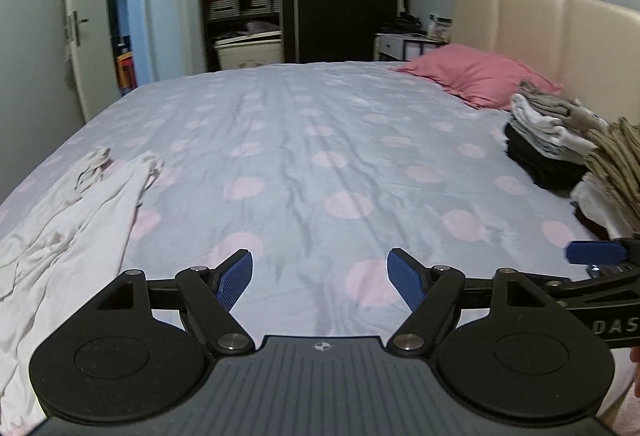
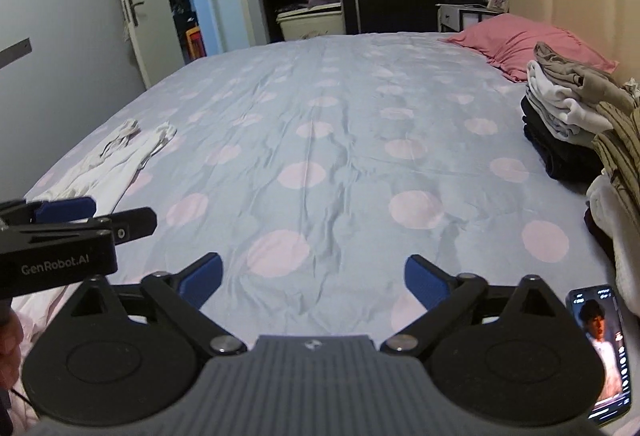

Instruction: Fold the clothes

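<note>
Your left gripper [image 1: 320,278] spread wide, empty, above bedsheet [image 1: 320,140]. Your right gripper [image 2: 313,282] likewise wide apart, holding nothing. White garment [image 1: 76,212] lies crumpled on near left of bed. Folded clothes stack [image 2: 568,116] sits far right, near pink pillow [image 2: 520,40]. Phone [image 2: 604,352] near right, screen lit.

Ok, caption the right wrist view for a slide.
Open right gripper over the bed; white garment left, folded stack right.
</note>
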A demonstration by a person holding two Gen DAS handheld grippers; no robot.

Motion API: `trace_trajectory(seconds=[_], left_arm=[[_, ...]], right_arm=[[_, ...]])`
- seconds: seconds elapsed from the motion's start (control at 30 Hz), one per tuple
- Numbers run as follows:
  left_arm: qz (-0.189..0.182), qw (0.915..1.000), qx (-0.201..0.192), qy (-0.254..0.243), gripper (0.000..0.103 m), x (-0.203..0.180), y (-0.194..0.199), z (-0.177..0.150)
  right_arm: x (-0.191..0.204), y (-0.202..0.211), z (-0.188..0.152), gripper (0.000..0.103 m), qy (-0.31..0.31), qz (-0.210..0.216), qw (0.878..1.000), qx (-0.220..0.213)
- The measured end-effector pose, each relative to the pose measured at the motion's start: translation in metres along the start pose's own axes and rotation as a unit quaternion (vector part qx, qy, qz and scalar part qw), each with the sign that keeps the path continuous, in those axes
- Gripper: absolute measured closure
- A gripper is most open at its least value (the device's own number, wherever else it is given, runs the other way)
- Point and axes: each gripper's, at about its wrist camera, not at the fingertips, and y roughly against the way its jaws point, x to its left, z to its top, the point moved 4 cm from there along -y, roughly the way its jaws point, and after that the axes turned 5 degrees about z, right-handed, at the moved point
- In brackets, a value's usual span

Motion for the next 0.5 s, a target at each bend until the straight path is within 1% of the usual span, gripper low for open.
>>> trace_trajectory(seconds=[0.07, 0.2, 0.27, 0.37, 0.43, 0.5], left_arm=[[0.003, 1.0000, -0.001, 0.007, 0.029, 0.005, -0.004, -0.003], [0.024, 0.9997, 0.005, 0.010, 0.028, 0.010, -0.012, -0.009], [0.027, 0.9995, 0.010, 0.015, 0.028, 0.012, -0.016, -0.013], [0.025, 0.9992, 0.020, 0.025, 0.028, 0.014, -0.023, -0.019], [0.026, 0.9989, 0.026, 0.027, 0.028, 0.015, -0.027, -0.022], [0.029, 0.9988, 0.029, 0.028, 0.021, 0.016, -0.029, -0.023]], right_arm=[[0.001, -0.006, 0.000, 0.003, -0.002, 0.001, 1.000, -0.005], [0.001, -0.015, -0.002, 0.002, 0.007, -0.031, 0.999, -0.016], [-0.001, -0.019, -0.005, 0.002, 0.006, -0.038, 0.999, -0.015], [-0.005, -0.024, -0.008, 0.002, -0.013, -0.034, 0.999, -0.007], [-0.008, -0.027, -0.010, 0.002, -0.023, -0.022, 0.999, -0.002], [-0.010, -0.031, -0.011, 0.002, -0.031, -0.018, 0.999, 0.004]])
